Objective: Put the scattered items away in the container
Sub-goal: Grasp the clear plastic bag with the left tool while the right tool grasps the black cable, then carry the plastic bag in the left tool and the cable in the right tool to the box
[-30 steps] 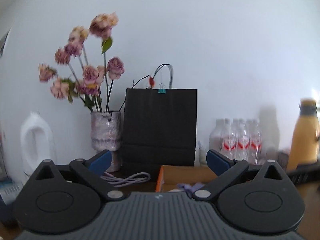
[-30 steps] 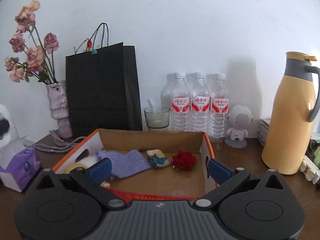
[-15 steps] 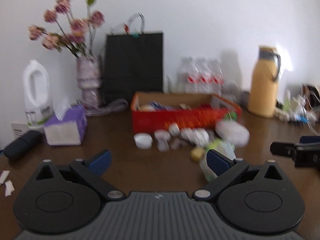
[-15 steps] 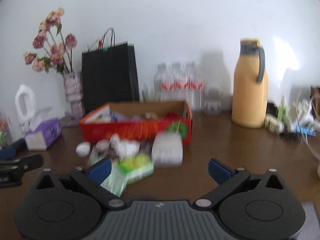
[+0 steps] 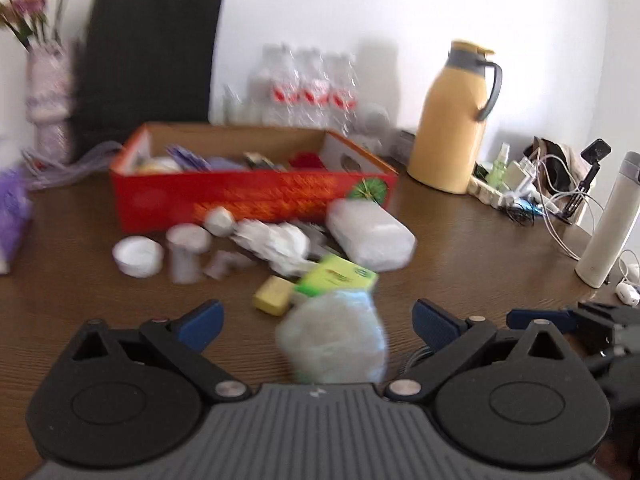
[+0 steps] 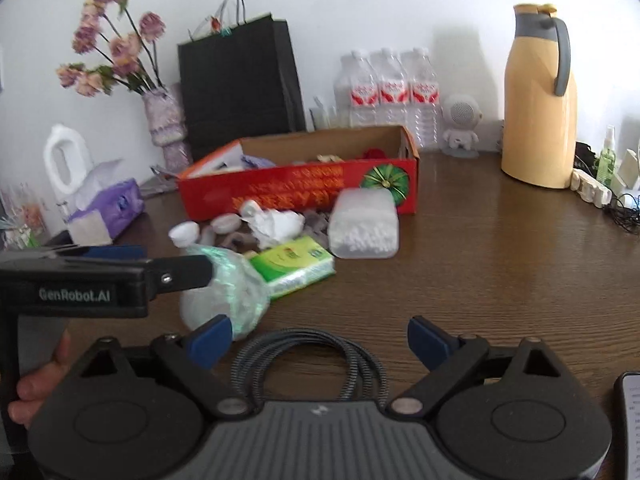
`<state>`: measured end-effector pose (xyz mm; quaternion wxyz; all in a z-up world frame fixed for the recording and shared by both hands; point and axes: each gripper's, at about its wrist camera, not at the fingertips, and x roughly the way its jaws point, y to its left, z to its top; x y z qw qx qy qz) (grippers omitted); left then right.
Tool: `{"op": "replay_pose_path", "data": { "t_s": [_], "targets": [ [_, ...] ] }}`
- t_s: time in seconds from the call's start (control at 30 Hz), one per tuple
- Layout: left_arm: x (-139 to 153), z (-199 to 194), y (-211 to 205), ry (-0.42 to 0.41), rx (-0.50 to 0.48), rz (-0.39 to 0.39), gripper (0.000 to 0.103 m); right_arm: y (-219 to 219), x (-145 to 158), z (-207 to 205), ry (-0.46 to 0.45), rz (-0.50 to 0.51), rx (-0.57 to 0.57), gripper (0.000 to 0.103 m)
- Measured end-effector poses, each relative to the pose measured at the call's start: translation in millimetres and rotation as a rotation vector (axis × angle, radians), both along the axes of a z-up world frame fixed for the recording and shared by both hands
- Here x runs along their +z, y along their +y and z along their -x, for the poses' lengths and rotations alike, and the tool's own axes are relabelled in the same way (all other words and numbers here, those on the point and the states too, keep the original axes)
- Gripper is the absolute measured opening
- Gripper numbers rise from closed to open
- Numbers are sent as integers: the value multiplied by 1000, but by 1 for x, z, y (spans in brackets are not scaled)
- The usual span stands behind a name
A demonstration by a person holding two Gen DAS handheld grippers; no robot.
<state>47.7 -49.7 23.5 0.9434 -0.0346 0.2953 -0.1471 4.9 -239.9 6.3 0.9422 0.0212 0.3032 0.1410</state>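
Observation:
A red cardboard box (image 5: 256,196) (image 6: 304,192) stands on the brown table and holds several items. In front of it lie scattered things: a clear tub of white pellets (image 6: 364,224), a green tissue pack (image 6: 294,266), crumpled white paper (image 6: 276,226), small white caps (image 5: 138,256), a yellow block (image 5: 274,300) and a clear plastic bag (image 5: 334,342) (image 6: 226,292). My left gripper (image 5: 316,320) is open with the bag between its fingers. My right gripper (image 6: 318,340) is open over a coiled grey cable (image 6: 308,364).
A yellow thermos (image 6: 538,100), water bottles (image 6: 388,92), a black paper bag (image 6: 240,80), a flower vase (image 6: 166,128), a purple tissue box (image 6: 106,216) and a white jug (image 6: 64,168) line the back. Chargers and cables (image 5: 536,184) and a white flask (image 5: 608,220) stand at right.
Both grippers pulled back from the box and dropped low toward the table. The scattered items came into view, and the left gripper now straddles the plastic bag.

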Motion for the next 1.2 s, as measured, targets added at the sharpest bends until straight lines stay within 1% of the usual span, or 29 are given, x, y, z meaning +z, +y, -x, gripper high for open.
{"op": "replay_pose_path", "data": {
  "t_s": [0.03,0.07,0.13,0.17,0.2,0.23,0.27,0.37,0.4,0.5,0.57,0.63,0.67,0.7,0.73,0.77,0.83,0.9,0.97,1.03,1.13,1.2],
  "targets": [
    [-4,-6,-7,21,3,-20,85,-3,-1,0,7,13,-4,95],
    [-9,-13,-13,47,12,-49,64,-6,-1,2,15,24,-6,95],
    [-17,-18,-13,87,17,-51,57,-12,-3,5,44,41,1,94],
    [-18,-17,-10,89,21,-44,52,-14,-4,7,55,44,6,92],
    [-17,-13,-8,73,21,-45,49,-15,-4,8,62,42,15,89],
    [-16,-9,-5,55,21,-54,43,-16,-5,9,65,38,27,87],
    [-14,-5,-1,41,31,-64,40,-15,-5,9,68,32,43,83],
    [-9,2,11,43,108,-77,39,-9,-3,13,58,17,113,73],
    [-7,4,14,39,132,-82,39,-7,-3,14,58,19,132,71],
    [0,14,19,30,193,-121,39,-7,-9,15,84,24,118,73],
    [5,22,21,22,221,-131,40,-8,-10,15,76,22,133,73],
    [10,32,20,7,249,-126,41,-5,-11,14,57,47,186,73],
    [11,37,20,-1,261,-119,41,-3,-11,12,49,55,233,73],
    [13,44,19,-11,276,-111,41,-2,-10,11,46,55,276,70],
    [14,47,18,-18,290,-107,41,-2,-7,10,43,47,286,70],
    [15,51,18,-24,301,-104,42,-5,-1,11,32,28,265,72],
    [17,59,20,-36,321,-93,42,-15,9,18,13,-30,233,73],
    [15,62,20,-42,333,-79,42,-28,13,24,55,-91,235,73],
    [10,59,19,-39,345,-72,42,-36,7,27,137,-155,252,73],
    [7,59,17,-40,347,-59,42,-36,0,27,215,-192,262,72],
    [7,63,17,-44,312,-59,42,-29,-6,30,254,-255,256,72],
    [8,64,23,-51,297,-48,43,-19,-11,24,271,-312,223,72]
  ]
}}
